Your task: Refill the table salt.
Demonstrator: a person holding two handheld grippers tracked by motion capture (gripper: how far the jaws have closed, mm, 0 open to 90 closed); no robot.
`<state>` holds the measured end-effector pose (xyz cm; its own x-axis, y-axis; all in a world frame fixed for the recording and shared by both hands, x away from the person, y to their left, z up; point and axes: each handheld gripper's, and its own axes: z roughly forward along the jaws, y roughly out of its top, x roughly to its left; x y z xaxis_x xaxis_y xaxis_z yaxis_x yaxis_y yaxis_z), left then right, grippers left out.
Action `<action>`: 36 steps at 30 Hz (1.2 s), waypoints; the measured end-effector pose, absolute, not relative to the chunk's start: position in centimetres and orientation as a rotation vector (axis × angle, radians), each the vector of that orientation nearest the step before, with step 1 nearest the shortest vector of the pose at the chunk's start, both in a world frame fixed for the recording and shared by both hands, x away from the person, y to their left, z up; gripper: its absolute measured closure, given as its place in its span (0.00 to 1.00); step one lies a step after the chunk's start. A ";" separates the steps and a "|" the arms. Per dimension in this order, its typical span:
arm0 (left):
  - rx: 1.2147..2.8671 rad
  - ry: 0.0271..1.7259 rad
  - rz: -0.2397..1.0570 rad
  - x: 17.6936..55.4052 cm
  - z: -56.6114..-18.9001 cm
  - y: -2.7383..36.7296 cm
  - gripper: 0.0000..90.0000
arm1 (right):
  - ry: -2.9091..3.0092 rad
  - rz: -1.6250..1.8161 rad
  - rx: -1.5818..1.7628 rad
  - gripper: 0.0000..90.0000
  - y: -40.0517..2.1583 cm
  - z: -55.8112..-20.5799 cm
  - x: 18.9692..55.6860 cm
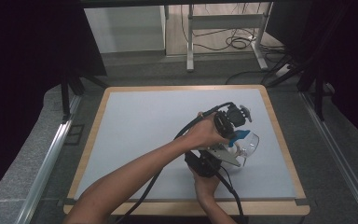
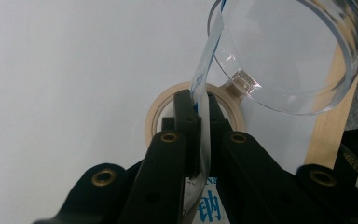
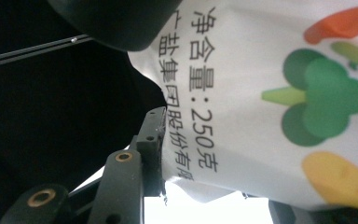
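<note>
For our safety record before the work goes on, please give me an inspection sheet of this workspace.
Surface: grey mat with a wooden border.
Job's things: printed packet; clear bowl close to it.
Clutter: tape roll lying on the mat.
Grippers: left tongs shut on the packet's edge; right tongs shut on the packet.
Cables: black cables trail from the grippers.
Surroundings: dark curtains, table legs behind.

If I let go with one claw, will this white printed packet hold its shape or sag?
The white printed packet would likely sag: its thin edge already bends above the left claw that pinches it. Its face bulges, so the contents are probably loose and may shift.
</note>
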<state>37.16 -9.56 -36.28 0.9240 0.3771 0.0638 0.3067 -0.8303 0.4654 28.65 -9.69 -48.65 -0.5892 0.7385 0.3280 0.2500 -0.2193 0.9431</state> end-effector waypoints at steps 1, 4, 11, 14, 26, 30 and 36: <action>2.630 0.489 0.211 37.2 -36.3 -9.5 1.00 | 1.685 1.867 1.167 0.67 -9.7 -48.7 28.6; 2.631 0.487 0.211 37.2 -36.2 -9.4 1.00 | 1.686 1.864 1.159 0.67 -9.6 -48.7 28.6; 2.634 0.491 0.208 37.3 -36.3 -9.3 1.00 | 1.691 1.865 1.163 0.67 -9.5 -48.8 28.6; 2.635 0.491 0.207 37.2 -36.3 -9.3 1.00 | 1.690 1.861 1.158 0.67 -9.4 -48.8 28.6; 2.634 0.494 0.205 37.3 -36.4 -9.3 1.00 | 1.693 1.856 1.156 0.67 -9.4 -48.8 28.6; 2.634 0.494 0.205 37.3 -36.4 -9.3 1.00 | 1.692 1.857 1.156 0.67 -9.4 -48.8 28.5; 2.633 0.493 0.206 37.2 -36.4 -9.2 1.00 | 1.694 1.857 1.155 0.67 -9.4 -48.8 28.5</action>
<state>37.25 -9.23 -36.44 0.9249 0.3750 0.0624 0.3075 -0.8345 0.4571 28.54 -9.41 -48.81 -0.5936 0.7397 0.3169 0.2475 -0.2069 0.9465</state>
